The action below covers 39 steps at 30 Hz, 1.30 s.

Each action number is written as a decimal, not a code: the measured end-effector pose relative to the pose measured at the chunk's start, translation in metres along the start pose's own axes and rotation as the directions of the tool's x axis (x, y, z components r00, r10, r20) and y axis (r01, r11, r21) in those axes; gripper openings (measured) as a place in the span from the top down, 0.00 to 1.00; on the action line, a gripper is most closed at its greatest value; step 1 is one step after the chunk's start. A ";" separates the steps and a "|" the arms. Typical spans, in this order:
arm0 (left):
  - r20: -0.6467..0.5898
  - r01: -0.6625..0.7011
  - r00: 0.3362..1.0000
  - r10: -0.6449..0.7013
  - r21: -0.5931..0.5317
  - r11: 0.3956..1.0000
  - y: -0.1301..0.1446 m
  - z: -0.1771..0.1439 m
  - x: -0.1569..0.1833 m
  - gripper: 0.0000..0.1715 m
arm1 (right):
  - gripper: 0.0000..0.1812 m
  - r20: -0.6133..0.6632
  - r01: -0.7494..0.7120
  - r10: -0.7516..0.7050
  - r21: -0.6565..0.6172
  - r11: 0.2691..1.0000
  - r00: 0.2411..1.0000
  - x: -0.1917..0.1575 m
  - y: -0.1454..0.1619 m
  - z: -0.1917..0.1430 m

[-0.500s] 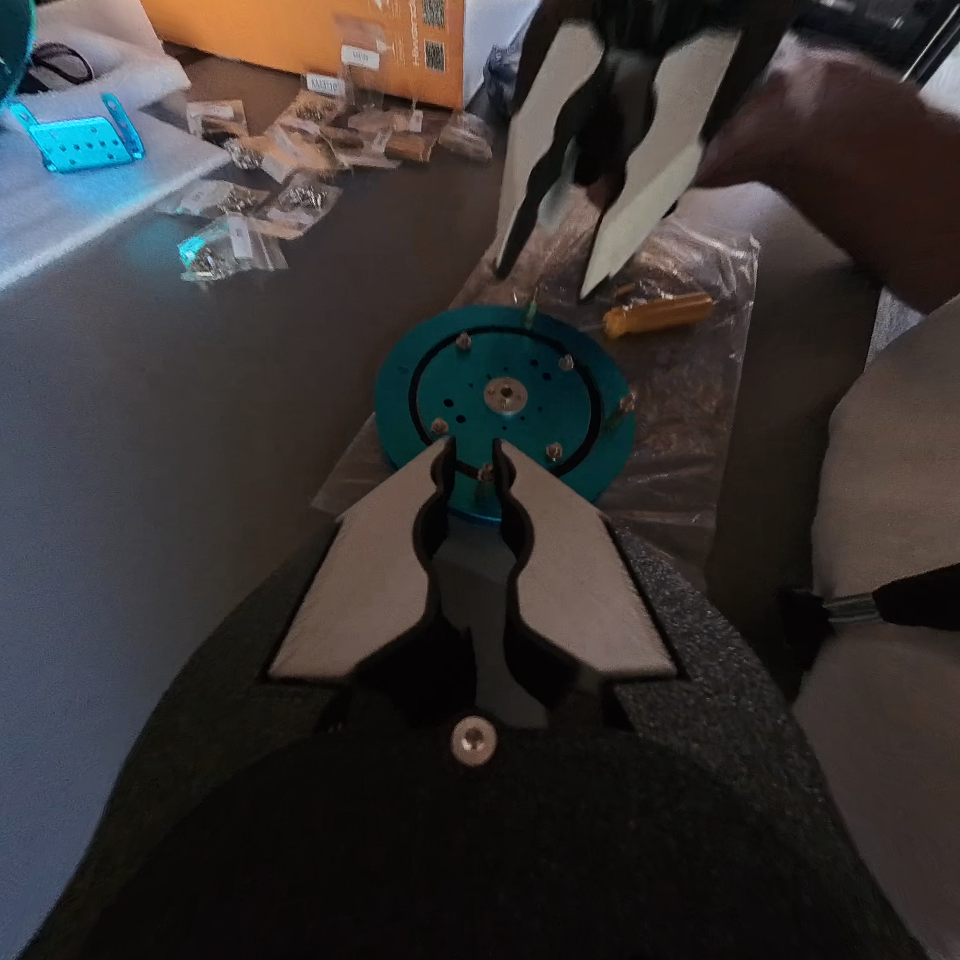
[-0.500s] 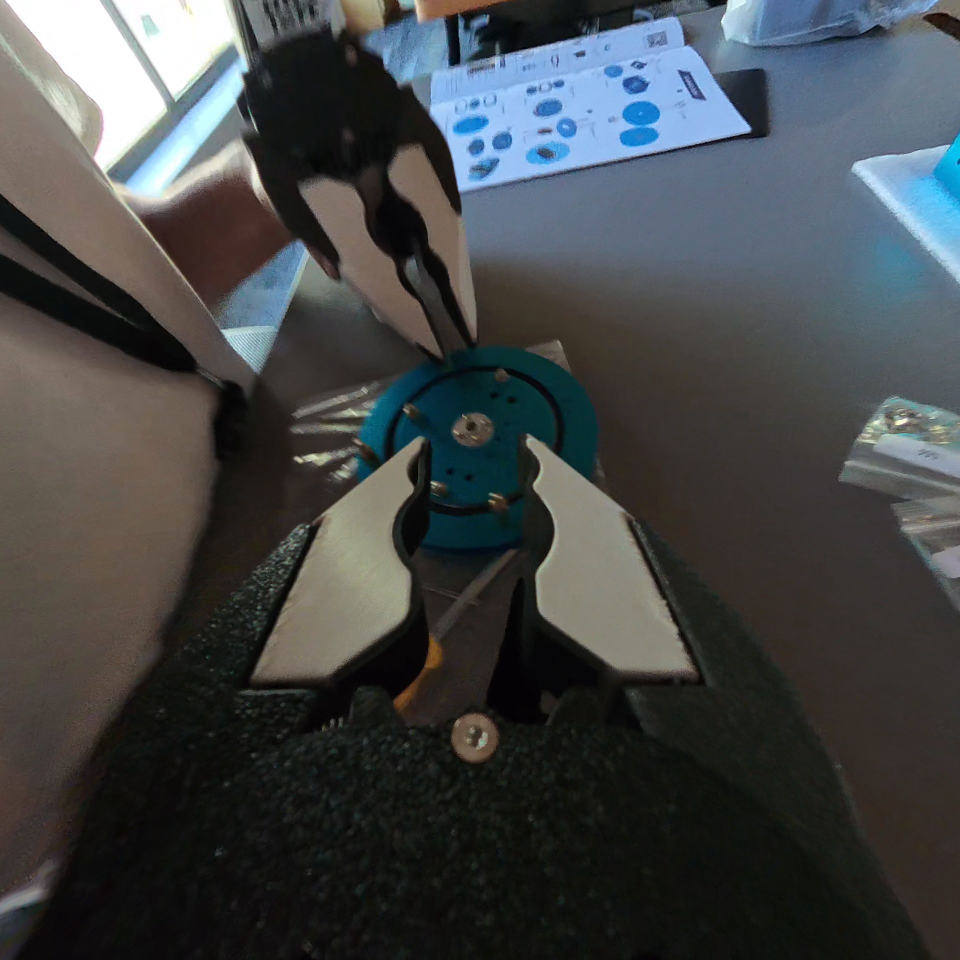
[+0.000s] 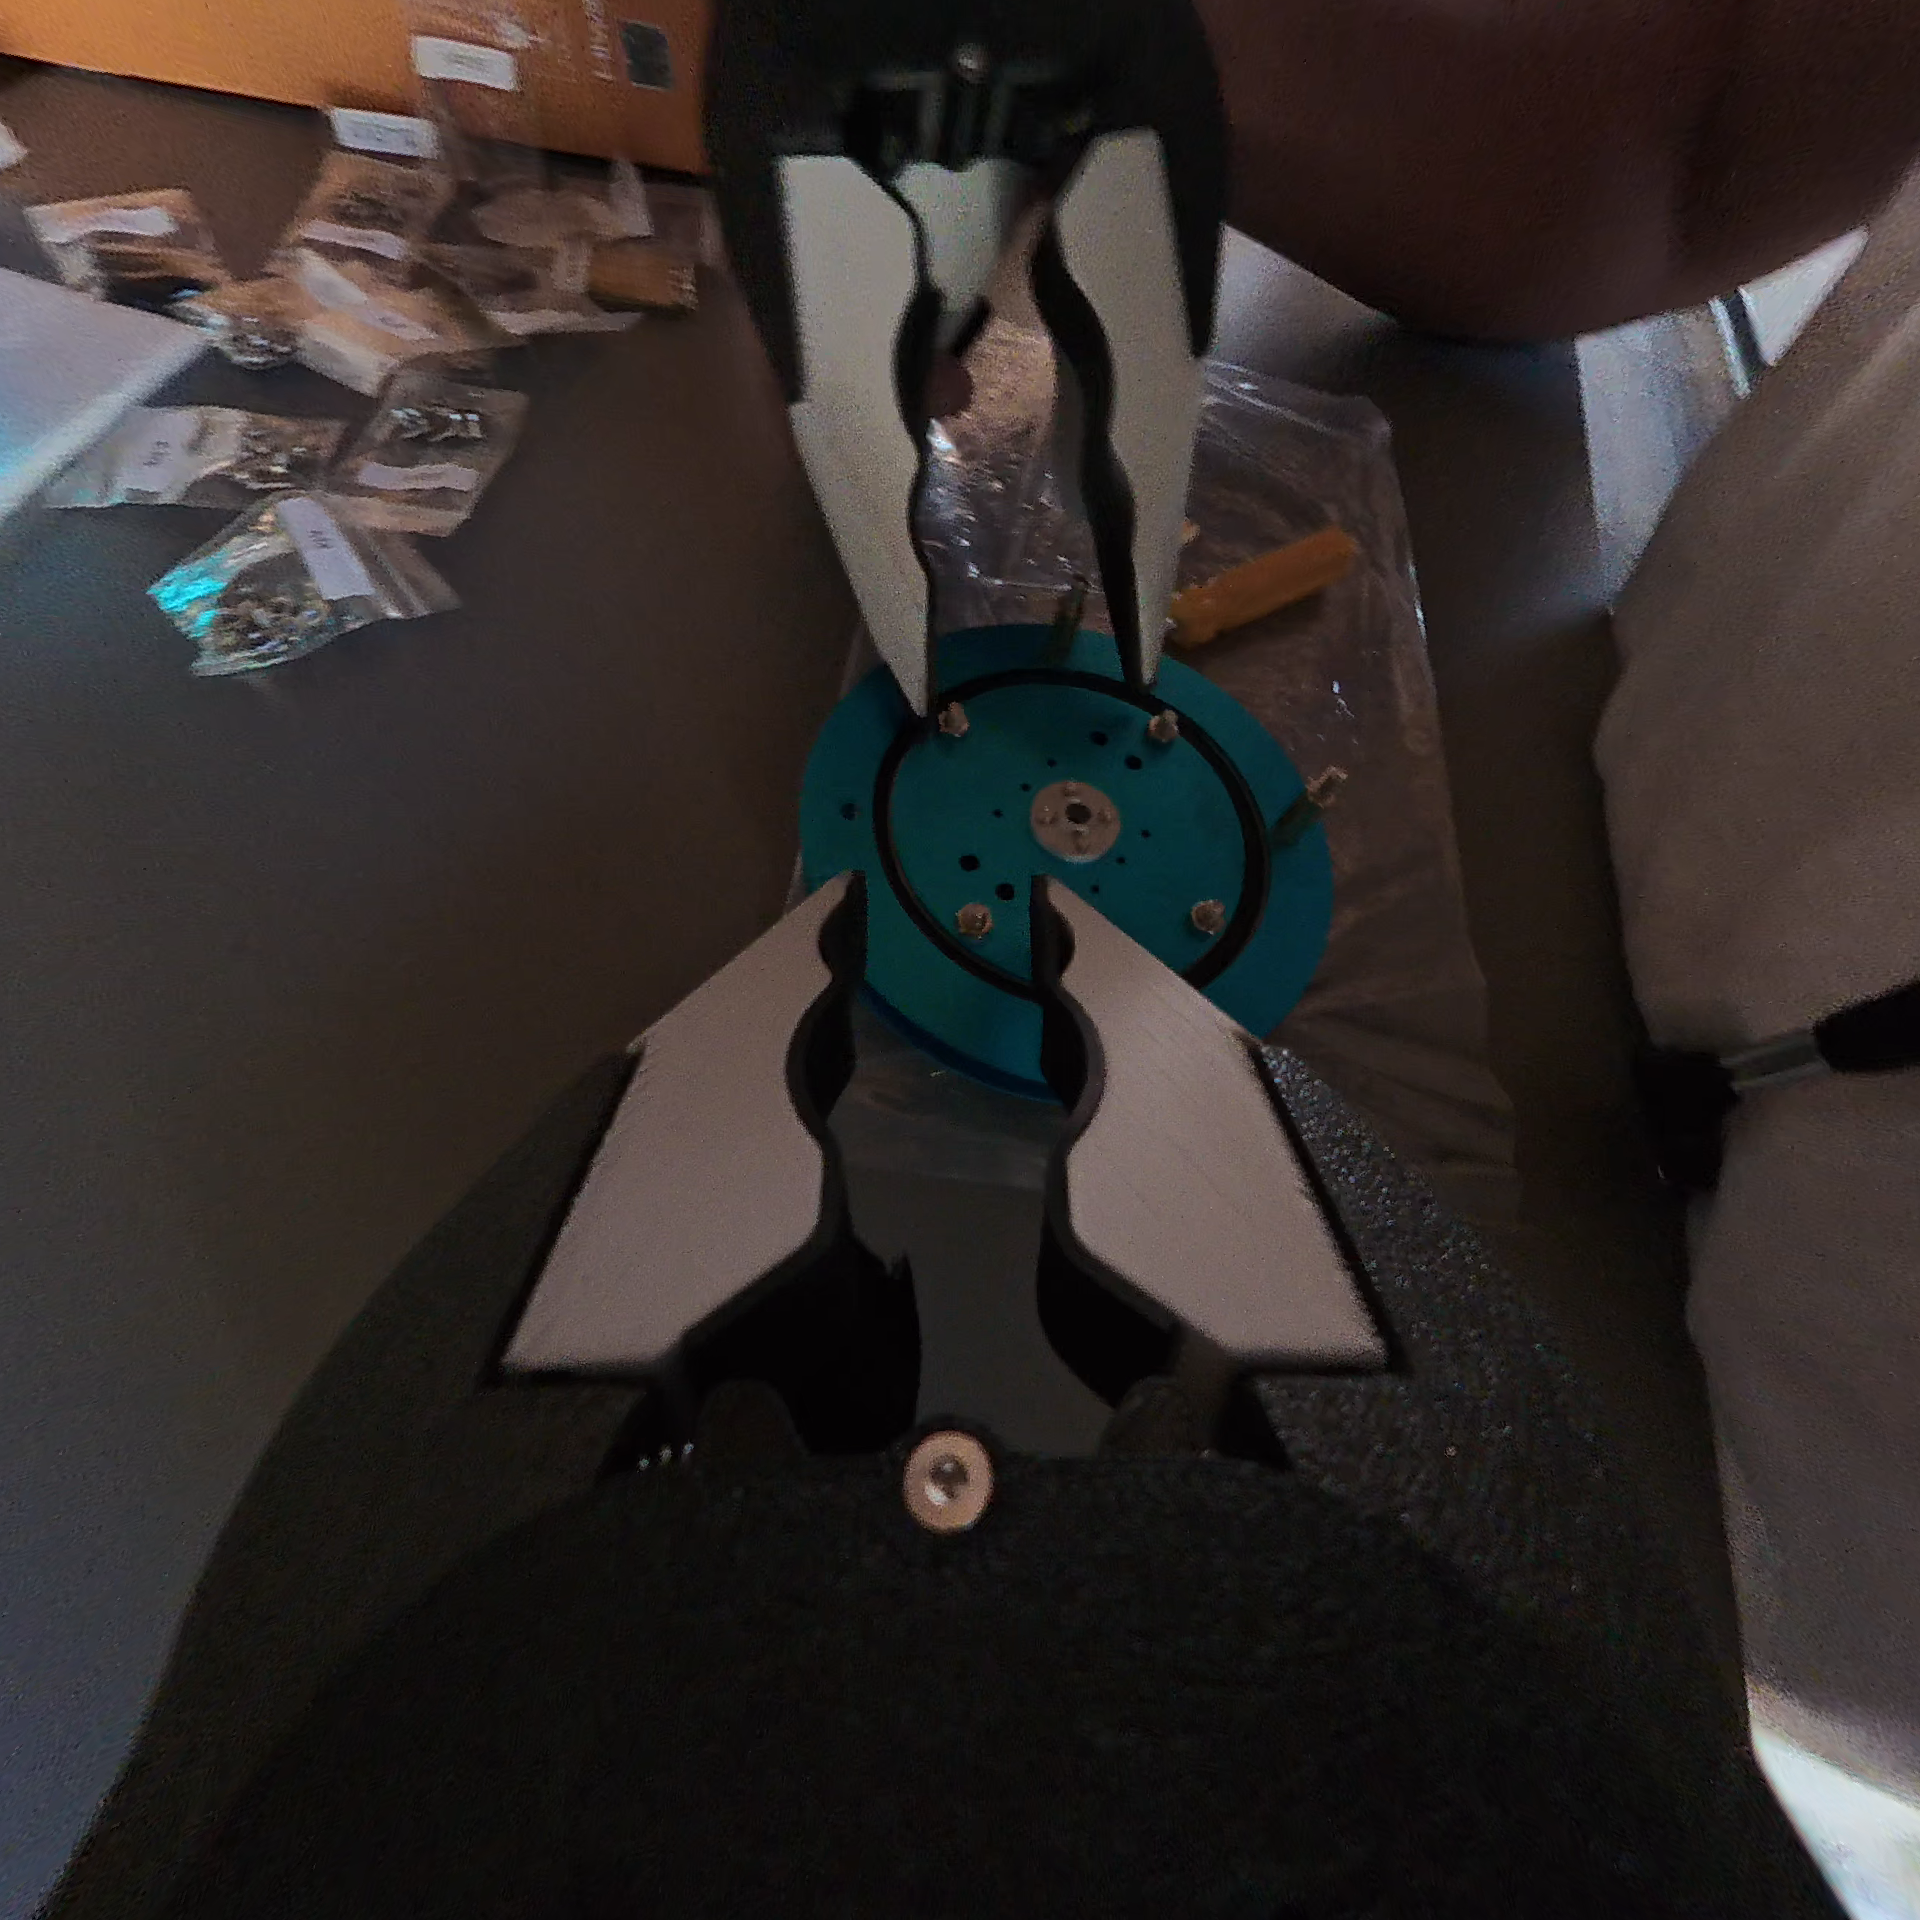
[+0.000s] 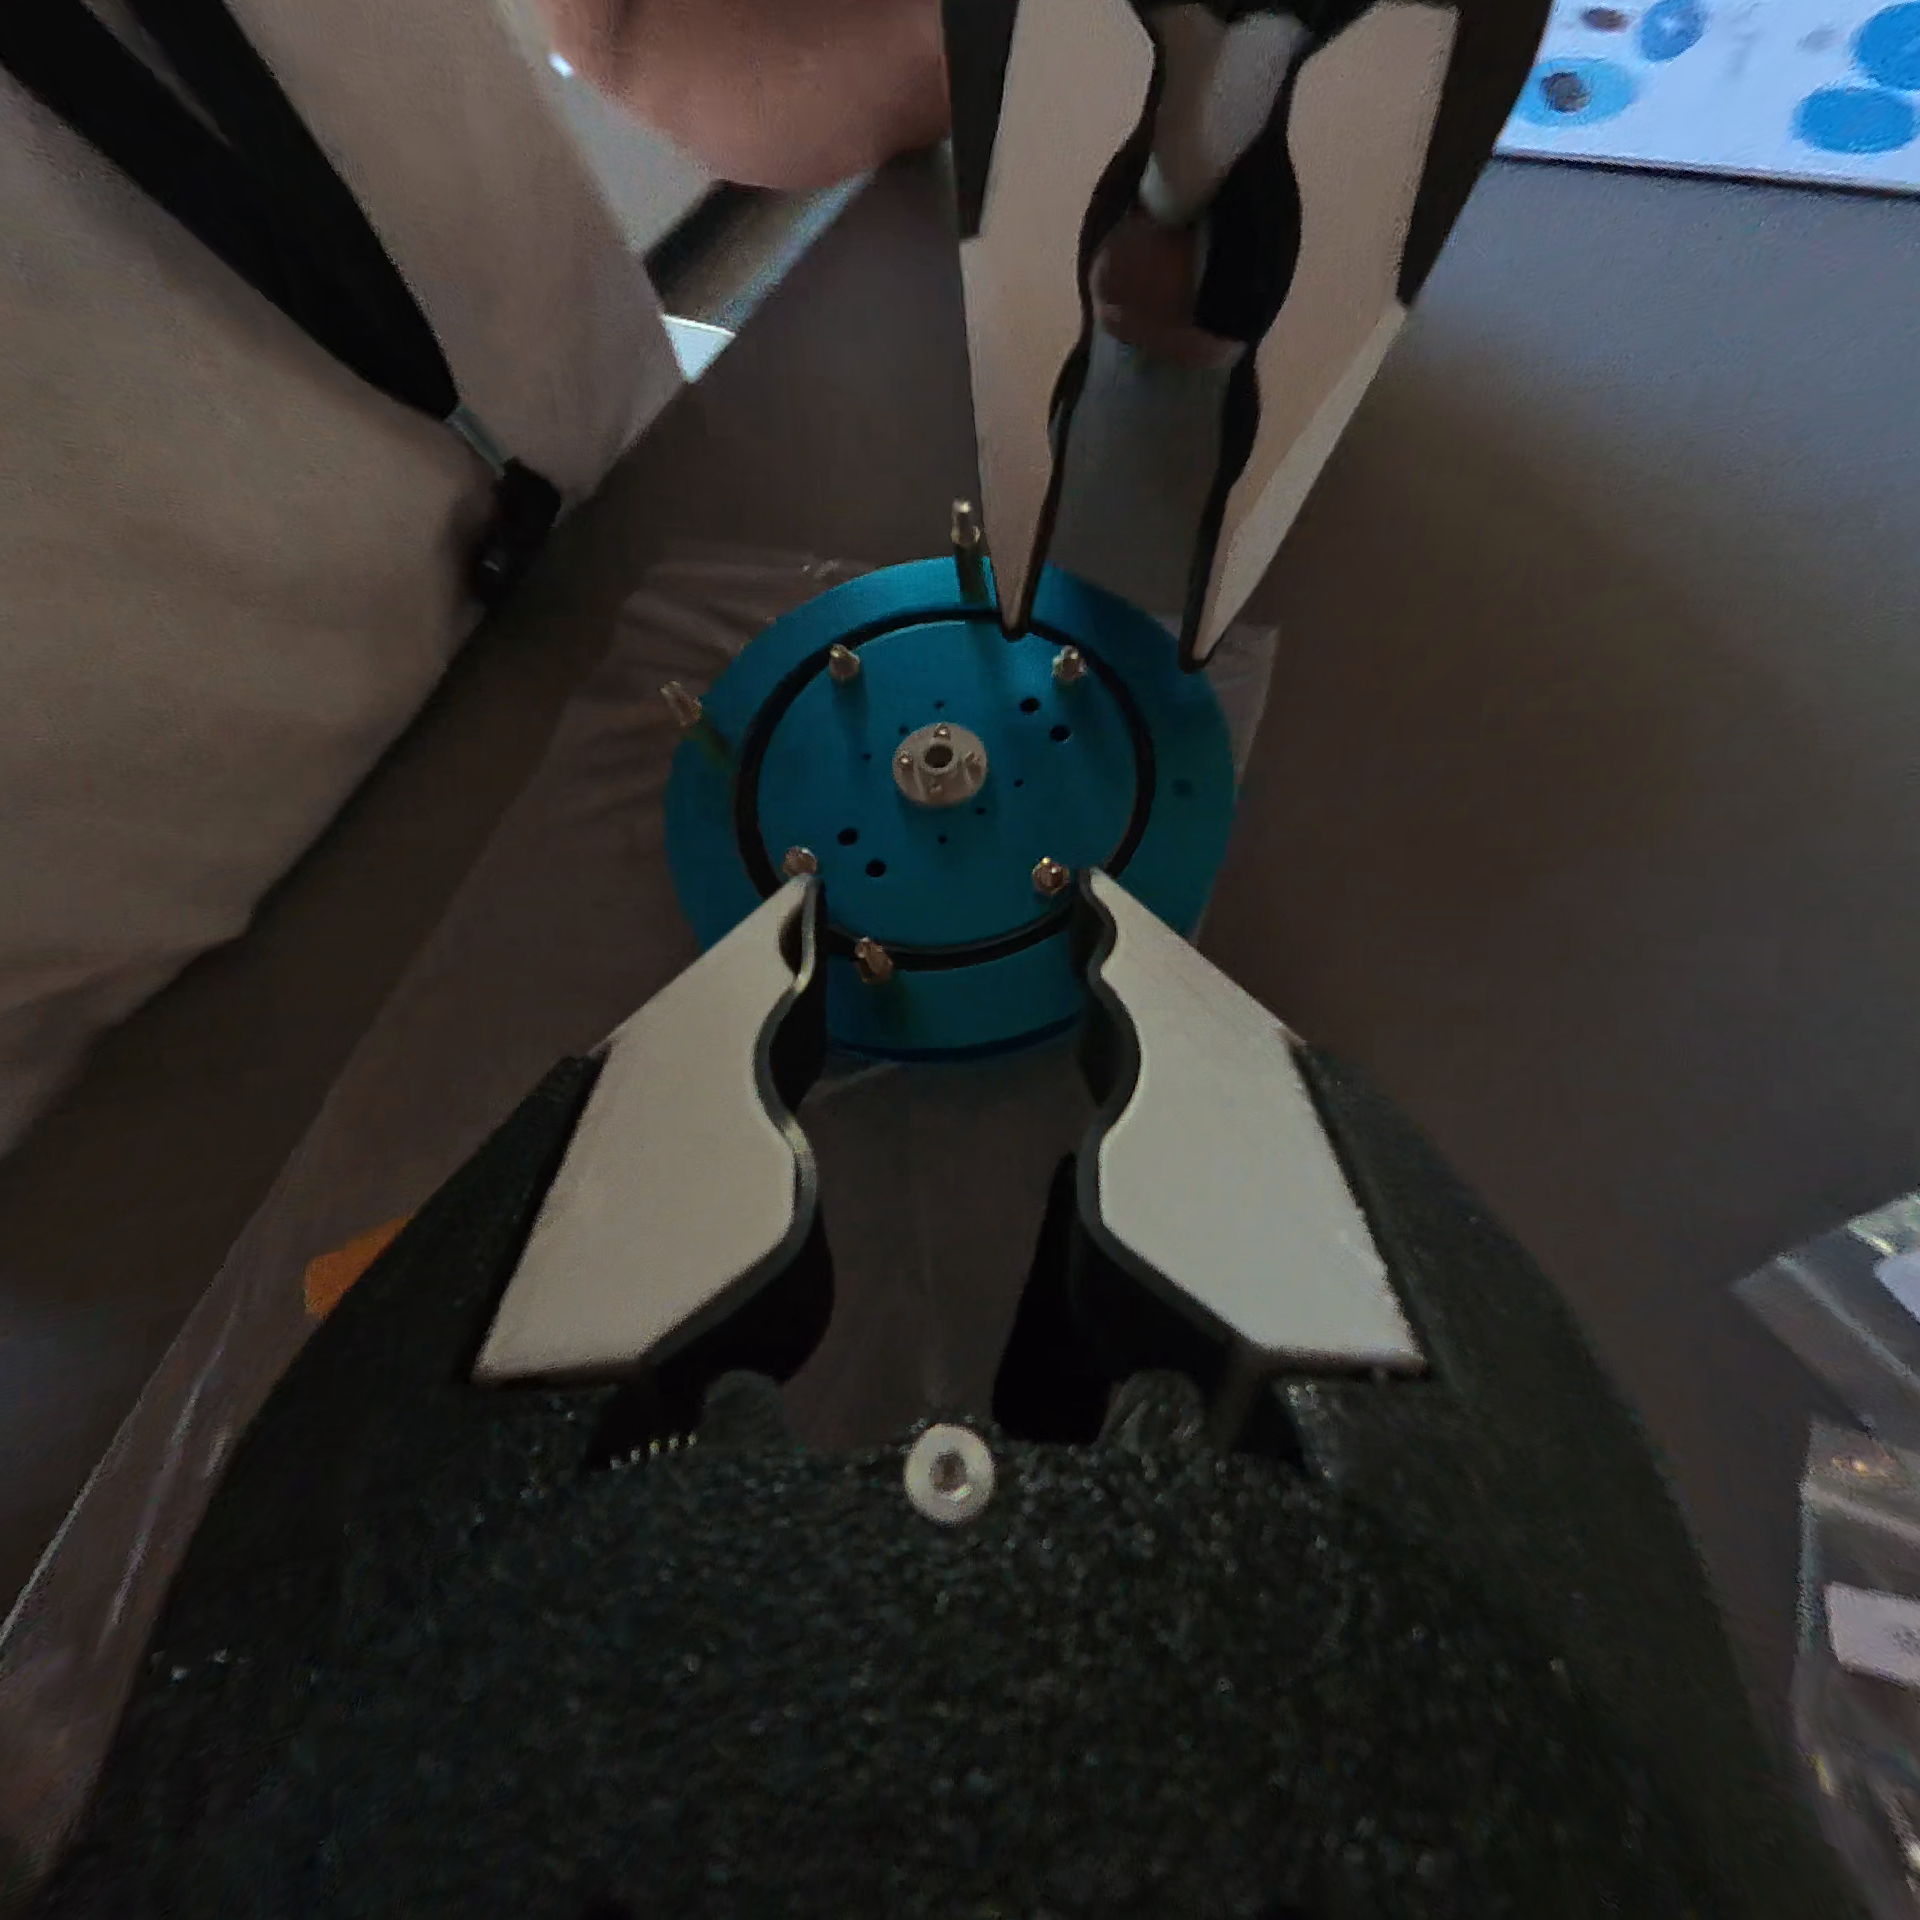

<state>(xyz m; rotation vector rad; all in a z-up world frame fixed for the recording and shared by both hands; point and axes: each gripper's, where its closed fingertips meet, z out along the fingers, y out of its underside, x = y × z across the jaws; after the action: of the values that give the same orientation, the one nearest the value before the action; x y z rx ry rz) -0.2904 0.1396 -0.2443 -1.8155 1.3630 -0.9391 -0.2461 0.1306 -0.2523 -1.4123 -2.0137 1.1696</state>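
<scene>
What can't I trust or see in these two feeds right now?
- Left wrist view: small bags blurred; orange box cut off by the top edge.
- Both views: near rim of the blue disc hidden behind each tool's own fingers.
- Right wrist view: orange handle mostly hidden by the right tool's body.

White labels (image 3: pixel 330 548) on clear parts bags (image 3: pixel 301 582) — lettering too blurred to read (printed sheet (image 4: pixel 1714 88) likewise)

A dark grey-brown bench (image 3: pixel 364 935) fills the scene, dimly lit. An orange cardboard box (image 3: pixel 312 52) stands at its far edge. Brighter daylight falls in a pale strip beyond the bench's edge (image 4: pixel 707 338).
</scene>
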 end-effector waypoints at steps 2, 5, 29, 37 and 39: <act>-0.017 -0.009 1.000 0.008 -0.039 0.999 0.005 0.002 -0.002 0.82 | 0.76 0.070 -0.018 0.018 0.003 1.000 0.997 0.001 0.000 -0.002; -0.035 -0.017 0.999 0.016 -0.045 0.999 0.005 0.003 -0.005 0.85 | 0.77 0.120 -0.022 0.020 0.015 1.000 0.993 0.002 0.000 -0.003; -0.013 0.027 1.000 -0.026 0.018 0.999 0.009 -0.017 0.035 0.92 | 0.84 0.059 -0.018 0.017 0.015 1.000 0.998 0.011 0.001 -0.003; -0.021 0.004 1.000 -0.004 -0.007 1.000 0.015 -0.007 0.046 0.94 | 0.92 0.000 0.024 -0.024 -0.003 1.000 1.000 0.013 0.003 -0.004; -0.012 -0.005 1.000 0.005 -0.009 1.000 0.014 -0.007 0.047 0.94 | 0.92 -0.008 0.028 -0.028 -0.005 1.000 1.000 0.013 0.003 -0.004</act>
<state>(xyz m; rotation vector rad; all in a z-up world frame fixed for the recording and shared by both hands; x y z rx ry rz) -0.2937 0.0905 -0.2458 -1.8152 1.3804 -0.9437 -0.2465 0.1446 -0.2542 -1.3849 -2.0257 1.1461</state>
